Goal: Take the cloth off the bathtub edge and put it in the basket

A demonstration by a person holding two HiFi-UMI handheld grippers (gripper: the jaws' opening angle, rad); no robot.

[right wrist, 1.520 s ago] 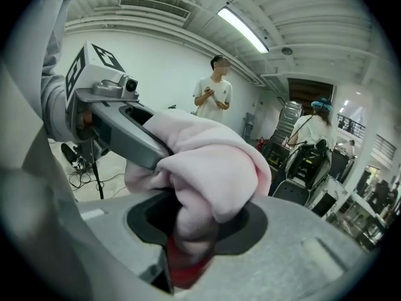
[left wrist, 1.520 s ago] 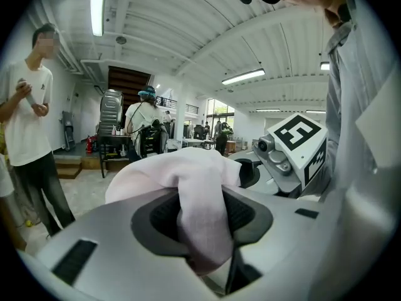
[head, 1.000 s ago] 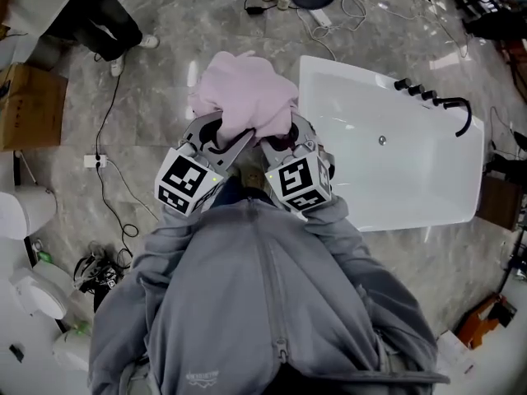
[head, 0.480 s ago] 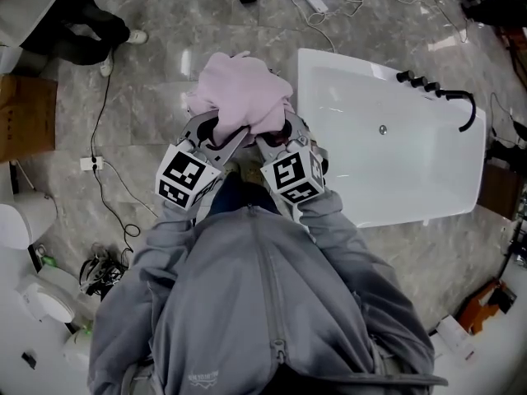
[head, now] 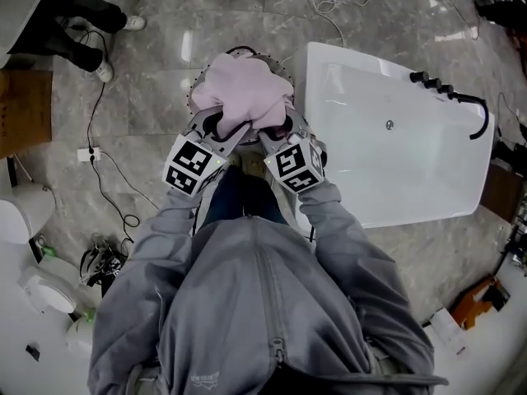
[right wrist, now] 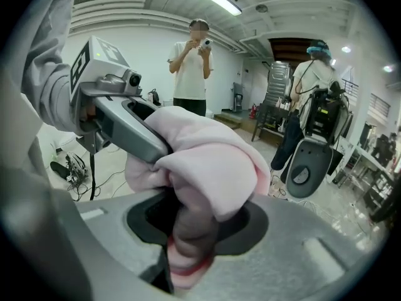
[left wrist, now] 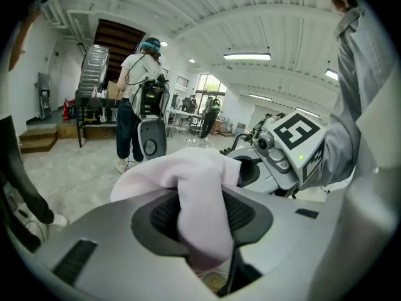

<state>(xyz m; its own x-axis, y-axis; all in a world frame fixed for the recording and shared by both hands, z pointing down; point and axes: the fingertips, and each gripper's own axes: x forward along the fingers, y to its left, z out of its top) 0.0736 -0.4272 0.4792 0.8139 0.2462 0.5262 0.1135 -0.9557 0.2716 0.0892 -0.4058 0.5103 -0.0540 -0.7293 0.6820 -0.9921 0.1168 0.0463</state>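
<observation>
Clamping bunched pink cloth (head: 244, 90) in both left gripper (head: 216, 127) and right gripper (head: 275, 130), holding it over the basket (head: 237, 50), just left of bathtub (head: 395, 179).

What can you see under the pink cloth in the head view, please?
Only part of a round basket's rim shows past the far edge of the cloth. The bunched cloth covers the basket's inside, so any contents, and whether the cloth touches it, cannot be seen.
</observation>
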